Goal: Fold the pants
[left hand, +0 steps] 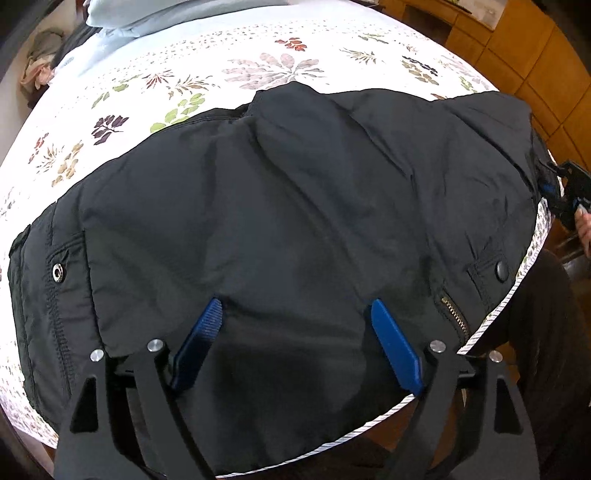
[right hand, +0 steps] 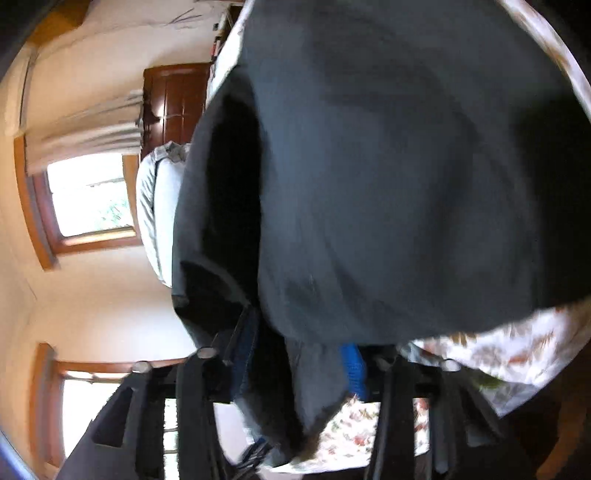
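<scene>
Black pants lie spread across the floral bed sheet, with a snap button at the left and a zip and pocket button at the right. My left gripper points down at the near part of the pants, its blue pads wide apart and resting on the cloth without pinching it. My right gripper is at the pants' far right edge. In the rolled, blurred right wrist view, the right gripper is shut on a fold of the pants, which bulge up in front of the lens.
The bed's striped front edge runs just behind the left gripper, with a person's dark leg beside it. A light blue pillow lies at the far end. Wooden cabinets stand at the right. Windows light the far wall.
</scene>
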A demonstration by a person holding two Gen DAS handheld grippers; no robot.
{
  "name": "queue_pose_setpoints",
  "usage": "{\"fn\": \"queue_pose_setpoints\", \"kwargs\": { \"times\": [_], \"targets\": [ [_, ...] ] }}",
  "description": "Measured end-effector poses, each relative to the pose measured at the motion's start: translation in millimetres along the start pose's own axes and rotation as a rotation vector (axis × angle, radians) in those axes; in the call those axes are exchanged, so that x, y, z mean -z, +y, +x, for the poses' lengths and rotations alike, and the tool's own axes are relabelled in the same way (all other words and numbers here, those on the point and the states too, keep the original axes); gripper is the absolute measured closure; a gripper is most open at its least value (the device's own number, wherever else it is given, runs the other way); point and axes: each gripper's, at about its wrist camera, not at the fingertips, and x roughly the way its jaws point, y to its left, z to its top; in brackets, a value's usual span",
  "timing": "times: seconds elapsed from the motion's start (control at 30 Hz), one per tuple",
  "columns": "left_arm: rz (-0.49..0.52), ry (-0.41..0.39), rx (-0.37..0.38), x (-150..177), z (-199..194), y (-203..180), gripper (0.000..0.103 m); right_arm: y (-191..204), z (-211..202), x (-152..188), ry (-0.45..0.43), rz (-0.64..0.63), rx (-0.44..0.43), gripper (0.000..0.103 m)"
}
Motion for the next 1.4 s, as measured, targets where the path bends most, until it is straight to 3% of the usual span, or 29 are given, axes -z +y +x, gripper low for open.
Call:
{"fn": "queue_pose_setpoints", "kwargs": {
  "times": [0.27, 0.37, 0.47, 0.53, 0.6, 0.7, 0.73, 0.77, 0.8, 1.13, 1.23, 1.4],
  "targets": [
    [0.025, 0.019, -0.011, -1, 4, -5, 0.014, 54, -57, -38, -0.106, -0.186, -0.002, 0.098],
    [0.026, 0.027, -0.016, -2, 7, -5, 0.013, 46, -89, -59, -0.167, -0.183, 0.038, 0.098],
    [0.023, 0.035, -0.020, -4, 9, -6, 0.012, 23, -106, -67, -0.141, -0.135, 0.084, 0.098],
    [0.026, 0.043, -0.030, -5, 11, -7, 0.011, 6, -103, -68, -0.103, -0.127, 0.176, 0.093],
    [0.022, 0.051, -0.038, -8, 14, -7, 0.011, -13, -101, -66, -0.077, -0.108, 0.237, 0.076],
    [0.013, 0.063, -0.046, -11, 13, -8, 0.011, -22, -111, -66, -0.113, -0.097, 0.179, 0.073],
    [0.009, 0.063, -0.046, -11, 12, -8, 0.011, -27, -119, -66, -0.129, -0.103, 0.184, 0.065],
    [-0.001, 0.062, -0.056, -12, 9, -8, 0.011, -26, -122, -67, -0.149, -0.108, 0.198, 0.043],
    [-0.011, 0.058, -0.065, -11, 6, -7, 0.011, -26, -130, -66, -0.179, -0.112, 0.211, 0.035],
    [-0.160, -0.039, -0.121, -2, -25, 21, 0.011, -49, -143, -96, -0.207, -0.047, 0.159, 0.034],
    [-0.199, -0.063, -0.183, 4, -32, 34, 0.011, -45, -137, -97, -0.219, -0.053, 0.154, 0.034],
    [-0.279, -0.084, -0.280, 16, -38, 59, 0.011, -23, -140, -90, -0.254, -0.120, 0.135, 0.042]
  ]
}}
